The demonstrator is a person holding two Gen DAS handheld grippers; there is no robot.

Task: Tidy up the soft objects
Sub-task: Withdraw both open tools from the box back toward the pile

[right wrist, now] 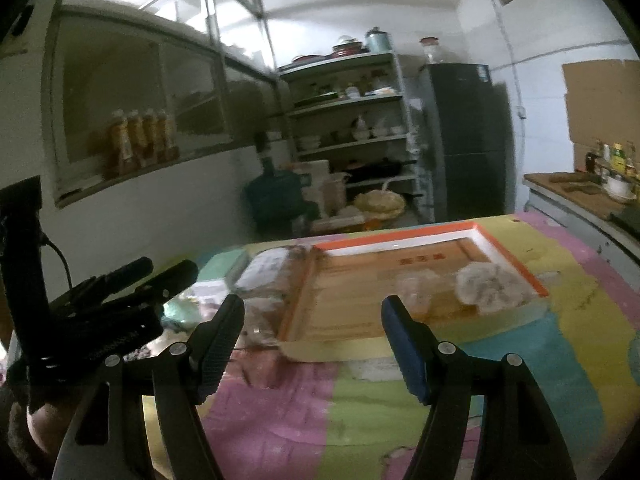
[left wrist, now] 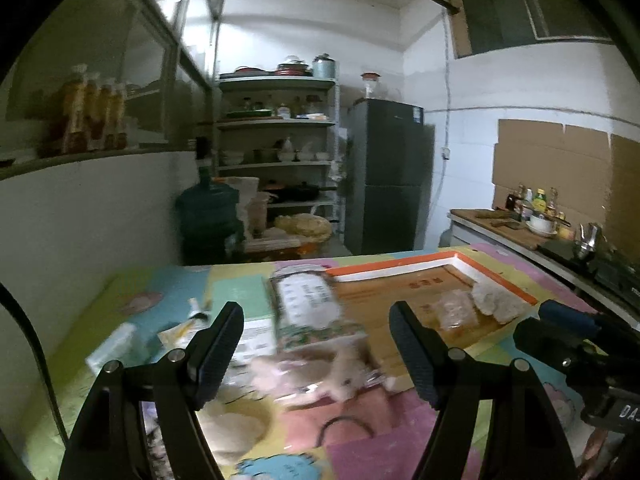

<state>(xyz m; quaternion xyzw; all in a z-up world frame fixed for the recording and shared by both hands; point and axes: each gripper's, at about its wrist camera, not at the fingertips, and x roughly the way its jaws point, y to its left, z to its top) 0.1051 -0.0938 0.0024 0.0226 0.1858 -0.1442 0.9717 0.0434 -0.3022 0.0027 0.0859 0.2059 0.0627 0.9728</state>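
Note:
My left gripper (left wrist: 316,314) hangs open over a colourful mat (left wrist: 352,452), with nothing between its fingers. Just below and ahead of it lies a pink plush toy in a clear bag (left wrist: 320,378), blurred. Behind the toy is a packet with a printed label (left wrist: 306,306). An orange-rimmed shallow box (left wrist: 400,265) holds a clear bag (left wrist: 456,312) and a fluffy off-white object (left wrist: 500,300). My right gripper (right wrist: 312,306) is open and empty, in front of that box (right wrist: 400,236), whose near edge is just ahead. The fluffy object (right wrist: 484,284) rests in the box's right part.
Small packets and papers (left wrist: 120,344) are strewn on the mat's left side, and a black cord loop (left wrist: 344,428) lies near me. Beyond the table stand a shelf rack (left wrist: 280,144), a dark fridge (left wrist: 384,176) and a water jug (left wrist: 208,216). A counter with bottles (left wrist: 536,216) runs along the right.

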